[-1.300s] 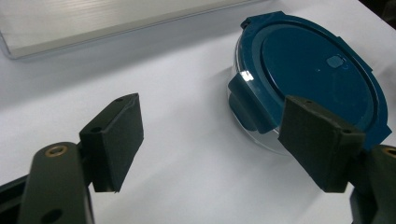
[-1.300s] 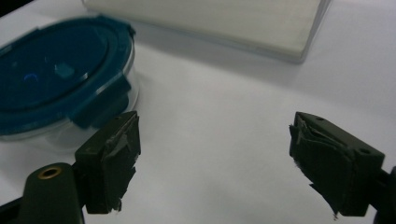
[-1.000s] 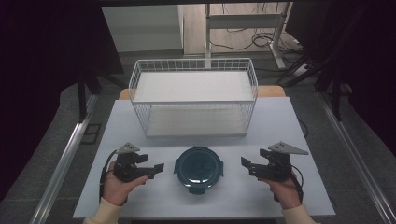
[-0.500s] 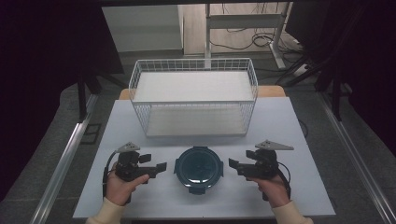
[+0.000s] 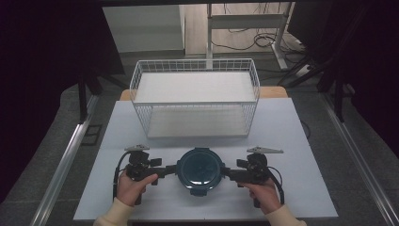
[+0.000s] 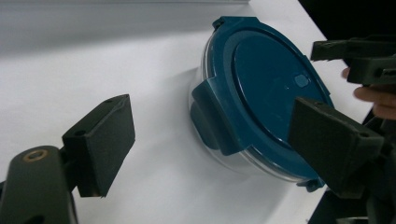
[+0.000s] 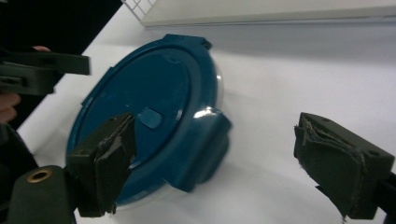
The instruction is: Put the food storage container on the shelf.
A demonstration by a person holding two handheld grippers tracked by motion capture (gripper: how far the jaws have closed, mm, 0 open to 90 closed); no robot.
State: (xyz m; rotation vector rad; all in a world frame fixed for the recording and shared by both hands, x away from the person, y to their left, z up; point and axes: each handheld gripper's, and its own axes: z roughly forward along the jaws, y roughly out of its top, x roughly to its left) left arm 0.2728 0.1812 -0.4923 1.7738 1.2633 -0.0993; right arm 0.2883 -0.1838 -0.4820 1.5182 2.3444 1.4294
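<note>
Two grippers are flanking the round food container (image 5: 199, 169), jaws spread on both: left gripper (image 5: 165, 170) at its left clip, right gripper (image 5: 230, 172) at its right clip. Container is sitting lid-on, on the white table (image 5: 301, 141), just in front of the wire basket (image 5: 195, 101). Looks like pre-grasp; next move probably calls for pinching both side clips (image 6: 212, 116) squarely.

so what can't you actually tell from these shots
- What is inside the round container: in the high view its dark blue lid covers the inside.
- Whether either hand-held gripper touches the container: the left hand-held gripper and right hand-held gripper are too small in the high view; both gripper views show open jaws around a side latch.
- The wire basket's near floor: mesh blurs it.
</note>
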